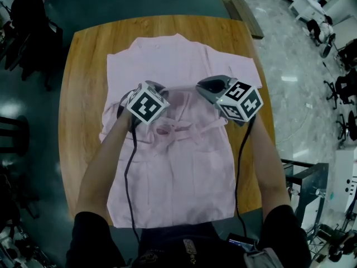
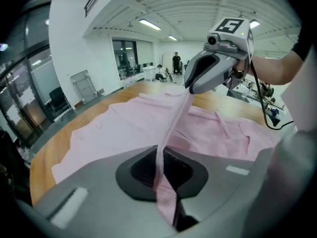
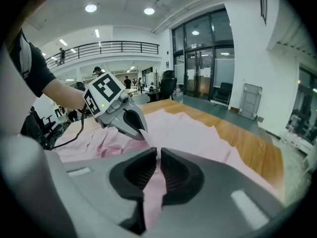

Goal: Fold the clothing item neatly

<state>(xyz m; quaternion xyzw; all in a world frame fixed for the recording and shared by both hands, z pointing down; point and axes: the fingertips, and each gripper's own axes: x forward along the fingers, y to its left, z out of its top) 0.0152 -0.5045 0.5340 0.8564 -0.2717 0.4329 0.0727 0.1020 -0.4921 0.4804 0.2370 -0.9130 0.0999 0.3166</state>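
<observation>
A pink shirt [image 1: 178, 54] lies spread across the round-cornered wooden table [image 1: 83, 94], with a bunched part near its middle. Above that middle, my left gripper [image 1: 160, 88] and right gripper [image 1: 201, 86] face each other a short way apart, a taut edge of the shirt stretched between them. In the left gripper view the jaws [image 2: 161, 155] are shut on a narrow fold of pink cloth that runs up to the right gripper [image 2: 189, 88]. From the right gripper view, those jaws [image 3: 157, 155] pinch the same fold, which leads to the left gripper [image 3: 141, 132].
The shirt reaches nearly to the table's near edge and hangs over it slightly. Black cables [image 1: 129, 172] trail from both grippers toward my body. A metal frame [image 1: 304, 183] stands at the right, and office chairs [image 1: 346, 88] sit further right. Dark floor surrounds the table.
</observation>
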